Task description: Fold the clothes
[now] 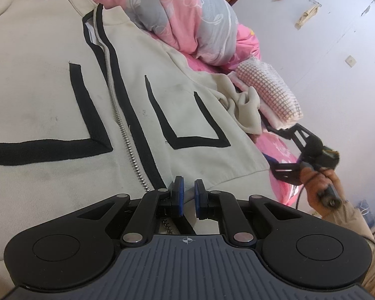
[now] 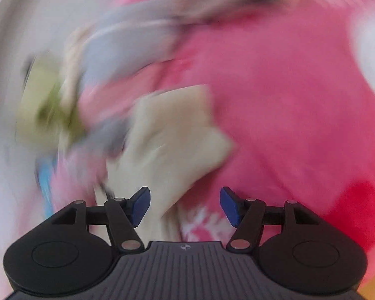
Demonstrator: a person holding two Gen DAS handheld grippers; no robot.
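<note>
Cream jacket [image 1: 62, 100] flat, L gripper [image 1: 189, 197] at hem.

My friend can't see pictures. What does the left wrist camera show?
A cream zip-up jacket with black stripes lies flat on a pink flowery bed cover. The left gripper is almost shut at its bottom hem, and the right gripper reaches toward the crumpled sleeve.

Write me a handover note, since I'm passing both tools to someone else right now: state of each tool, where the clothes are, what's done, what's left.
Left tool: nearly shut at the hem of the cream zip jacket; whether it pinches cloth is unclear.
Right tool: open, holding nothing, with the bunched sleeve just ahead; its view is motion-blurred.
Jacket lies front-up, zipped, on the pink bedding. A folded waffle towel sits past the sleeve.
Done: jacket spread flat.
Left: fold in the sleeves, then the body.
</note>
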